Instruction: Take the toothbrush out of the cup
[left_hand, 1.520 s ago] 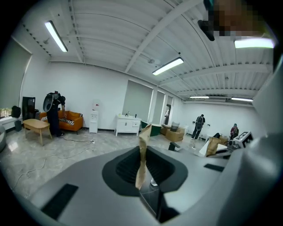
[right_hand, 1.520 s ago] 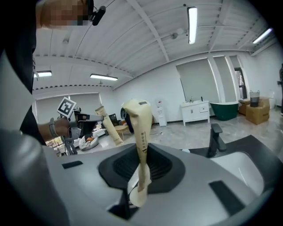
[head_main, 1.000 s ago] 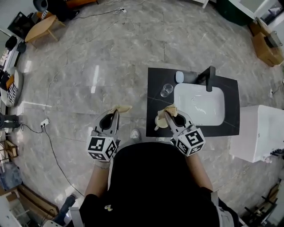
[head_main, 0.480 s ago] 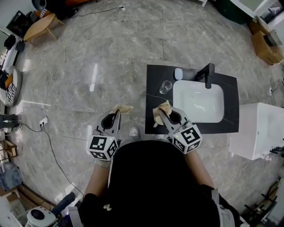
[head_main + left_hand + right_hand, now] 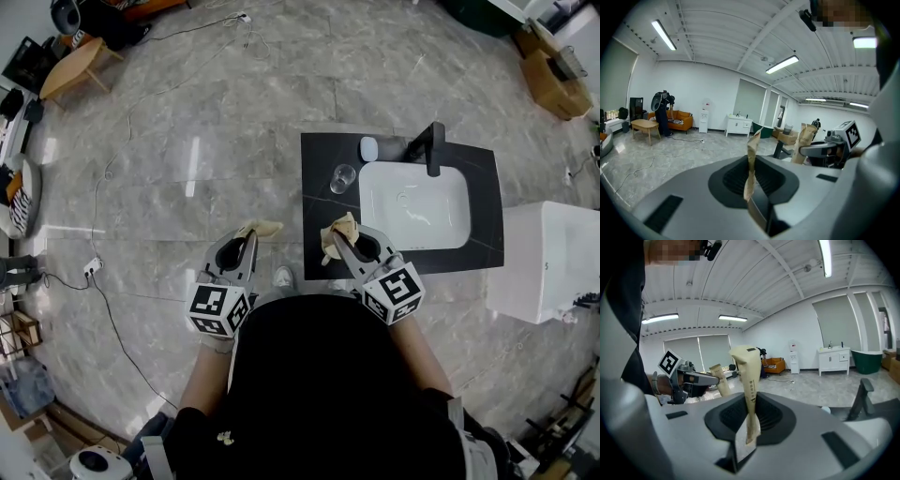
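Open floor [image 5: 169, 112], right claw [image 5: 337, 234] perhaps overhanging counter [image 5: 317, 157]

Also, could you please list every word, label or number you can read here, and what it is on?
Tan paper-like strip on the right gripper: a line of dark print, too blurred to read.
Black-and-white square markers on that gripper: patterns, no words.
Nothing else is legible.

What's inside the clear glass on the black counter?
In the head view the glass looks empty: nothing sticks up out of it. Nothing covers it, but it is too small to rule out something low inside.
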`<state>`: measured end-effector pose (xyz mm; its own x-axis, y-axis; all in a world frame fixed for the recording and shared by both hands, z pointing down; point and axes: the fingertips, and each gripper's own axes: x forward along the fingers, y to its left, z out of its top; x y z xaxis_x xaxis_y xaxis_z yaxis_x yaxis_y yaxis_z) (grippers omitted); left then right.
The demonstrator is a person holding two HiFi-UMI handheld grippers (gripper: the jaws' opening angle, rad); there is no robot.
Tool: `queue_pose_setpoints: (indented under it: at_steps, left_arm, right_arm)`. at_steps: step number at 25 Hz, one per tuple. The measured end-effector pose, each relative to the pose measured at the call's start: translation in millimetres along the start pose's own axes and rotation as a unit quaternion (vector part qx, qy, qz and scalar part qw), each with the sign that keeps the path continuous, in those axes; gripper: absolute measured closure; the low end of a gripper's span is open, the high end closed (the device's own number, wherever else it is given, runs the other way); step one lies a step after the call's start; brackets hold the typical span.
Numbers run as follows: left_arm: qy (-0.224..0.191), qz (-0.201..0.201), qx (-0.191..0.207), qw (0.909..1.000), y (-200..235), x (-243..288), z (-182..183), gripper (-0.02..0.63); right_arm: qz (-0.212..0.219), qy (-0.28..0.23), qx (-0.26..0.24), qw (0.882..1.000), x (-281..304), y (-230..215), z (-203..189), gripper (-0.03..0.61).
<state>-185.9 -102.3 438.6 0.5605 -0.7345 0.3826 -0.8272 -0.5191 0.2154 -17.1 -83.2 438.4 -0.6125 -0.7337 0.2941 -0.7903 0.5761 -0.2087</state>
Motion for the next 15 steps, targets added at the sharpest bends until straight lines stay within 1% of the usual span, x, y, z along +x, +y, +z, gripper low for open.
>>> queue_pose_setpoints:
  at_steps: [15]
  left_arm:
    - [0.003, -0.009, 0.005, 0.9999, 0.9, 7.6, 1.3, 0.563]
  right_arm:
    - [-0.008, -0.003, 0.0, 1.0, -1.1, -3.6, 0.4, 0.525]
